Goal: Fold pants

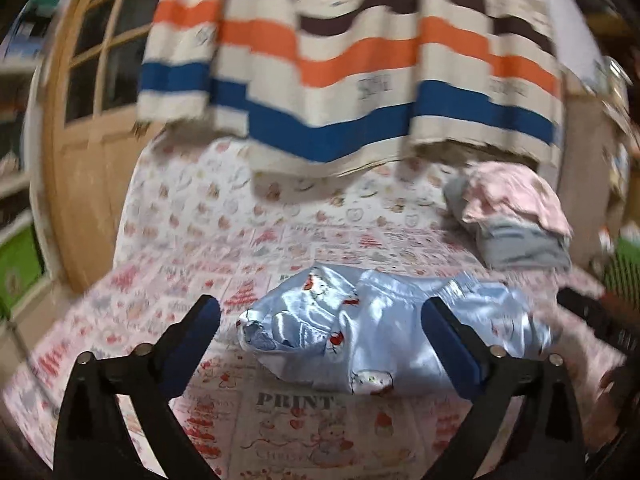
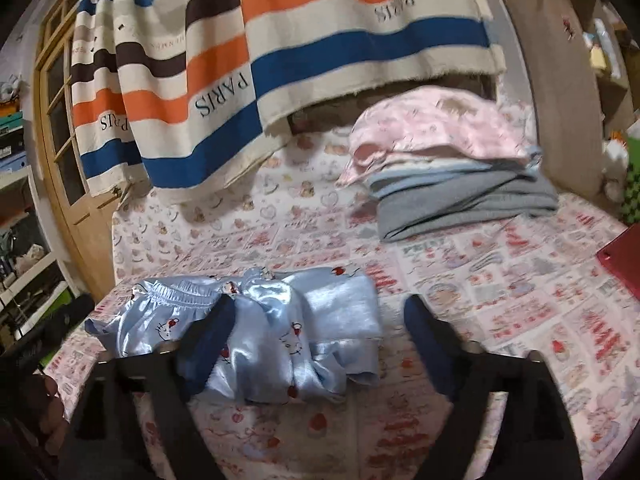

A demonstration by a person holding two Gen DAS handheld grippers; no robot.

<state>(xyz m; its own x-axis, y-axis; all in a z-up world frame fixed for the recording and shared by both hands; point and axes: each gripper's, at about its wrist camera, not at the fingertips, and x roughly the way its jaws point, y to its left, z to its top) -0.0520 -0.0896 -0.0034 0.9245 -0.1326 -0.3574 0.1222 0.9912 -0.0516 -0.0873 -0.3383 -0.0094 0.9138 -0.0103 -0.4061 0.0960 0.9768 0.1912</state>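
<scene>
So the light blue satin pants [image 2: 256, 328] are bunched in a loose heap at the near edge of the table, on the pink printed tablecloth [image 2: 500, 304]. Both tools are spread wide and gripping nothing: the left gripper [image 1: 320, 344] hangs over the heap's left part, the right gripper [image 2: 320, 344] has its left finger over the cloth and its right finger over bare tablecloth. Far right sits a stack of folded clothes [image 2: 452, 168], pink on top, grey underneath. A striped curtain [image 2: 280, 52] with PARIS lettering hangs behind, wooden door [image 1: 80, 152] on the far left.
</scene>
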